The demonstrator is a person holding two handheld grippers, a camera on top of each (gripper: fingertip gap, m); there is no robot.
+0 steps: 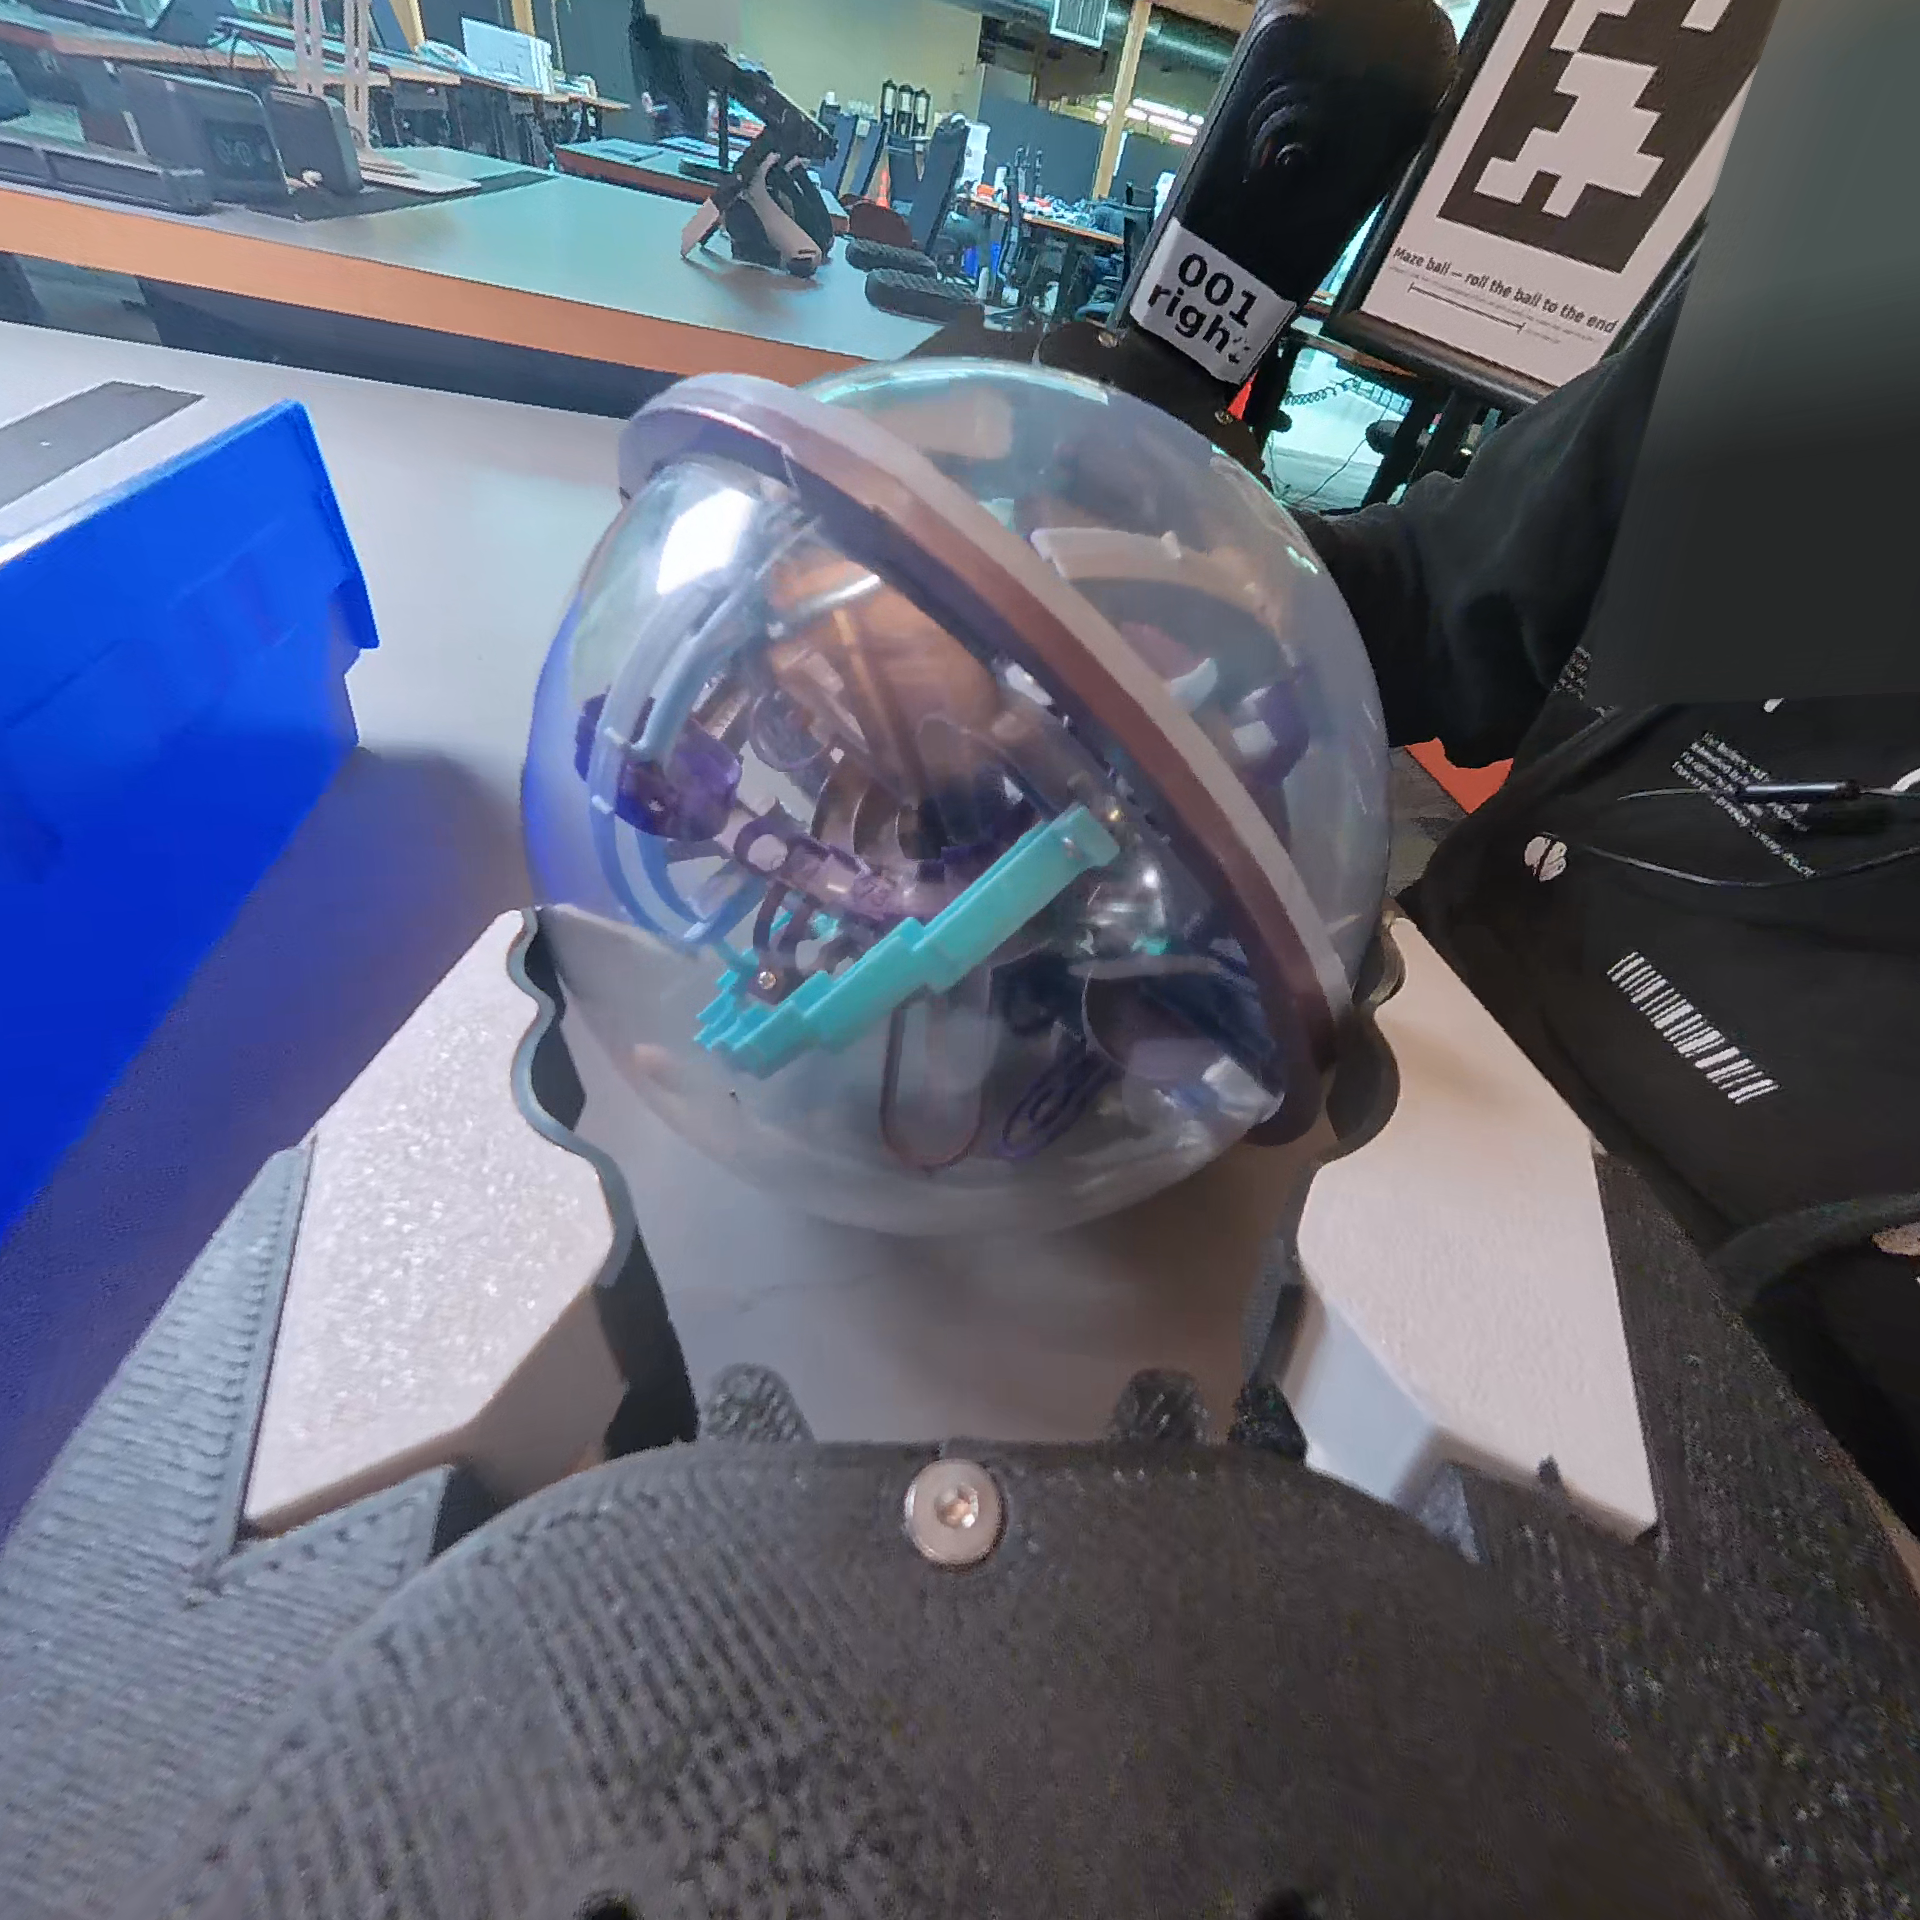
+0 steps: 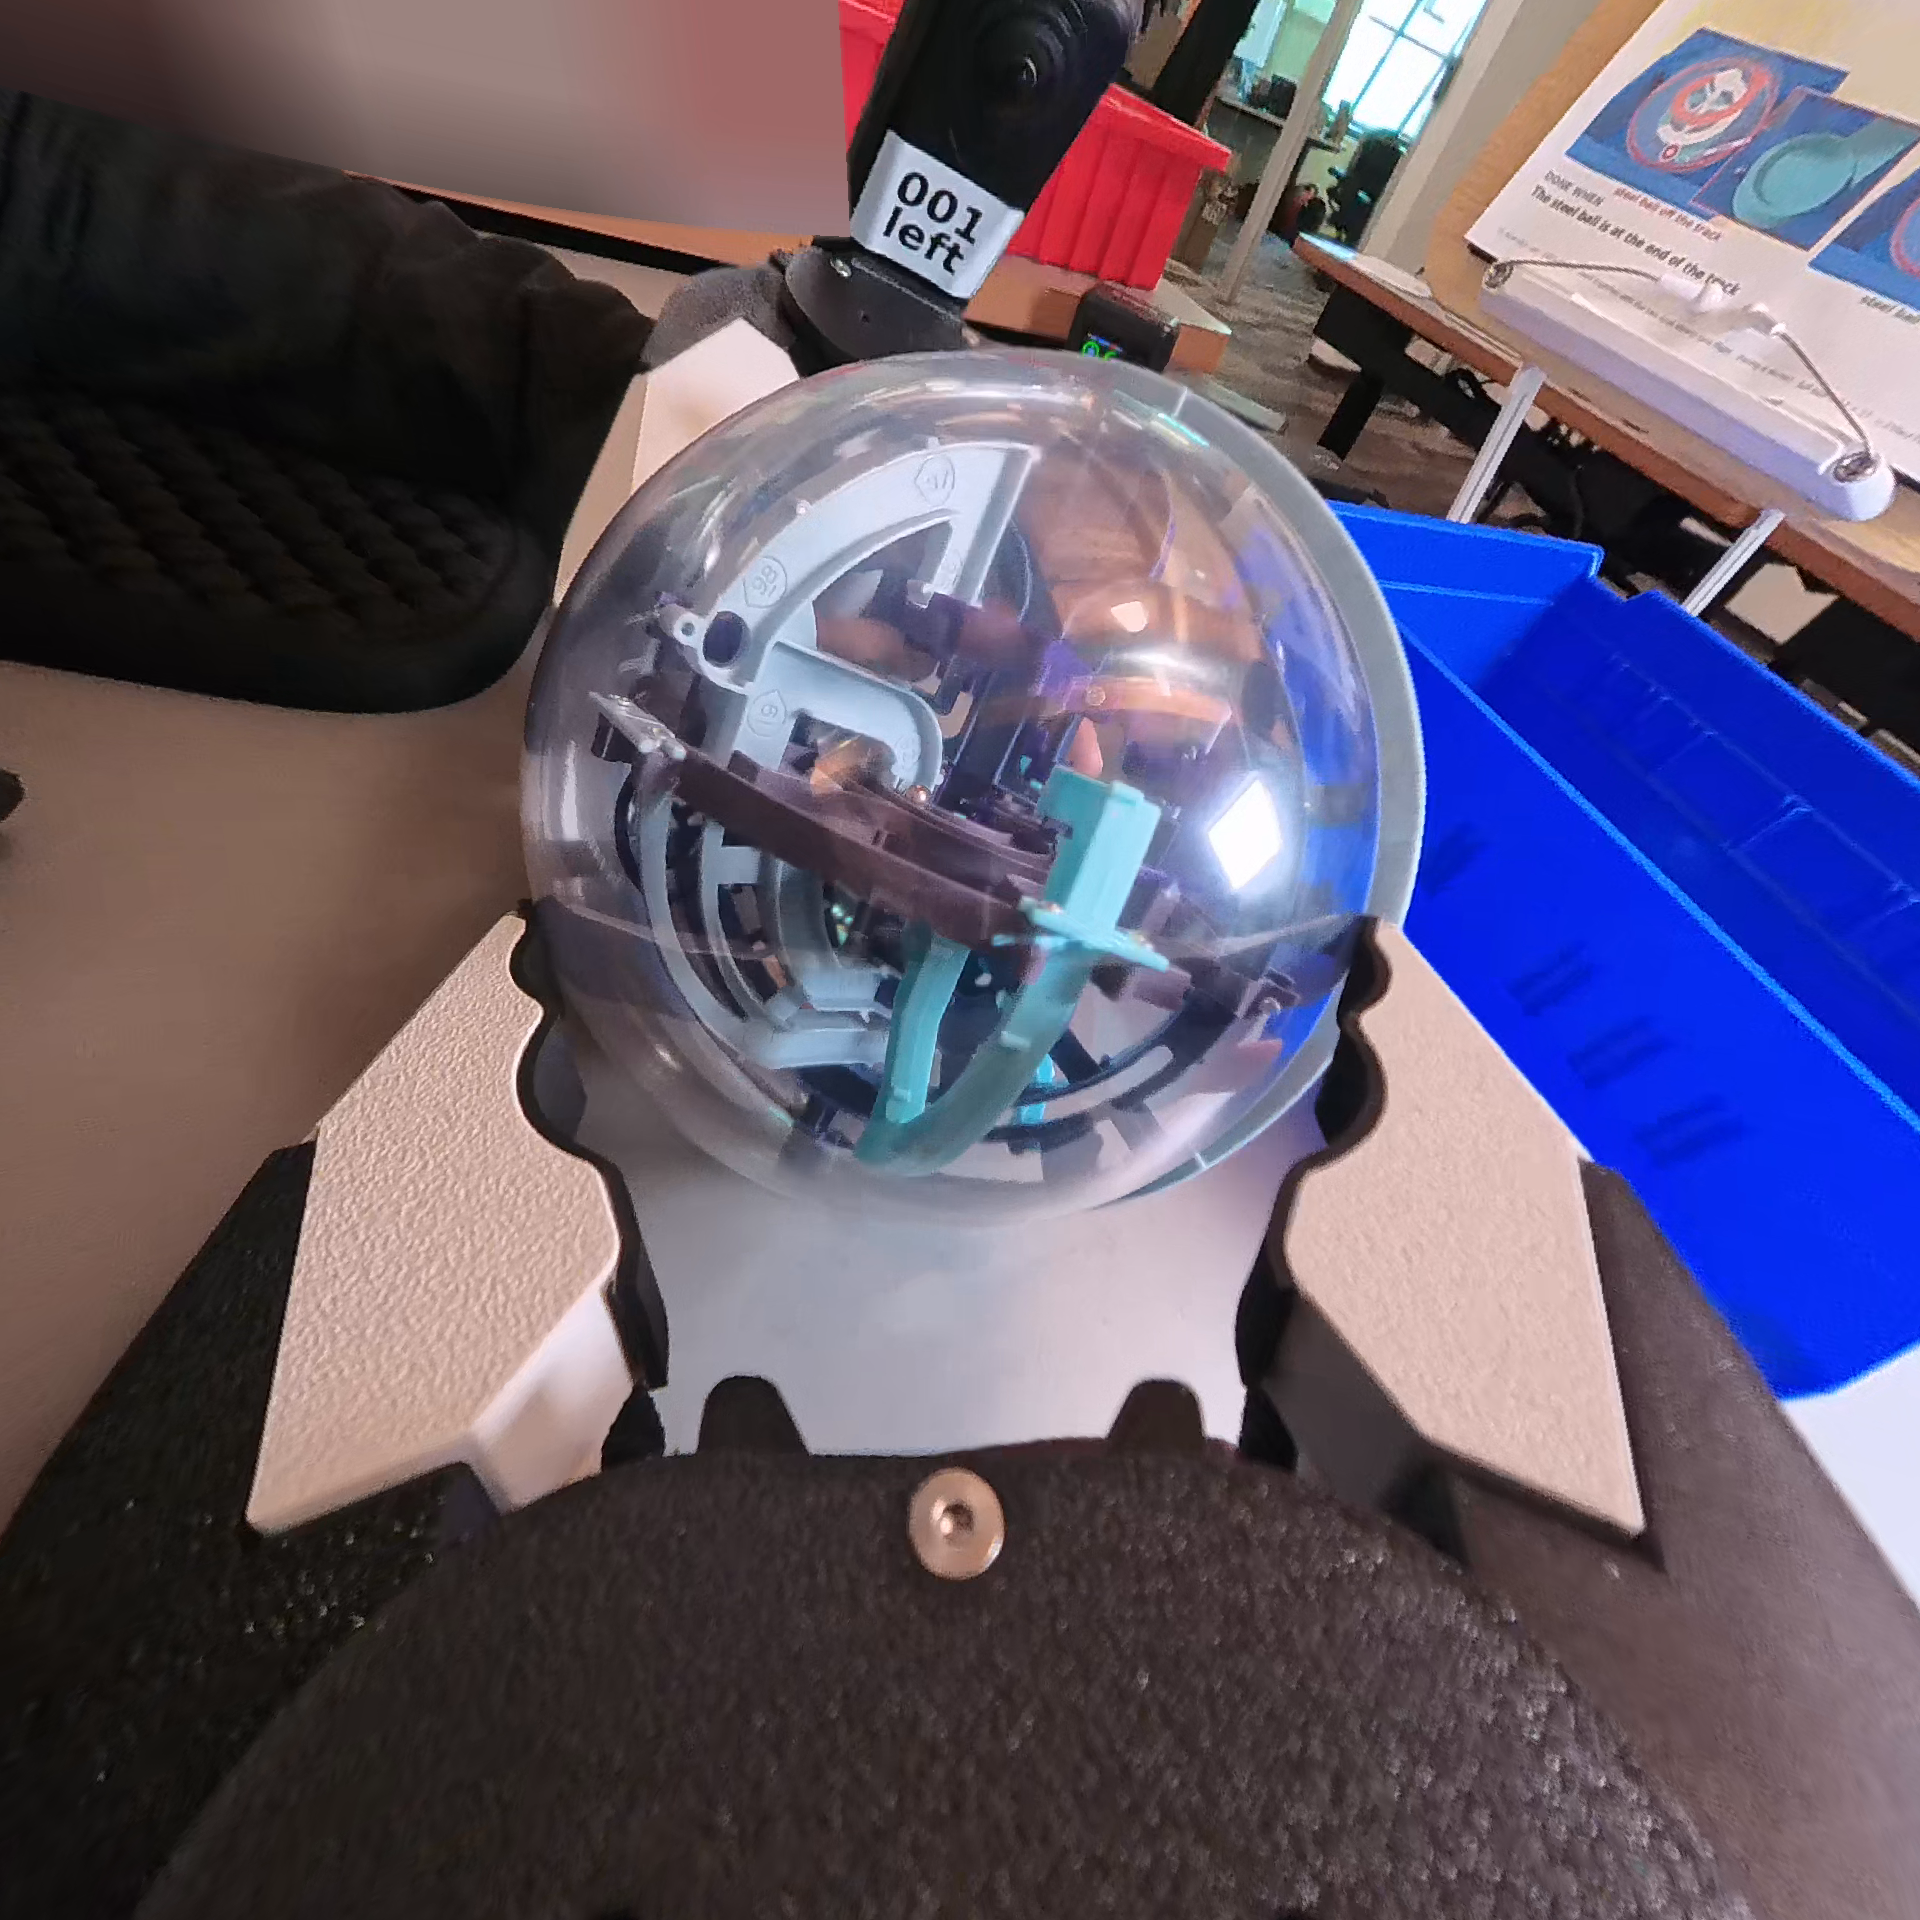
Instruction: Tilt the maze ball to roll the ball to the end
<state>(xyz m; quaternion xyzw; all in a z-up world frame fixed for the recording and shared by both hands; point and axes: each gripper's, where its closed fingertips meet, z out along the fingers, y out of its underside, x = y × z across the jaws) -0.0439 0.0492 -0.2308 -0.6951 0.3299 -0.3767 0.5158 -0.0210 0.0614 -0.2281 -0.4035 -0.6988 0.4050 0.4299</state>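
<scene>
The maze ball (image 1: 956, 790) is a clear sphere with grey, brown, purple and teal tracks inside and a brown band around it, tilted. My left gripper (image 1: 956, 987) is shut on it, one finger pressing each side. My right gripper (image 2: 951, 966) is shut on the same ball (image 2: 966, 769) from the opposite side. Each gripper's black body shows behind the ball in the other's view: the right one (image 1: 1247, 260), the left one (image 2: 935, 208). The ball hangs over the grey table (image 1: 468, 540). I cannot tell where the small steel ball sits.
A blue bin (image 1: 156, 727) stands on the table close beside the ball, also in the right wrist view (image 2: 1662, 883). A person's black sleeve (image 1: 1507, 582) reaches in behind. A sign board (image 1: 1558, 156), an instruction sheet (image 2: 1714, 208) and a red bin (image 2: 1122, 177) stand farther back.
</scene>
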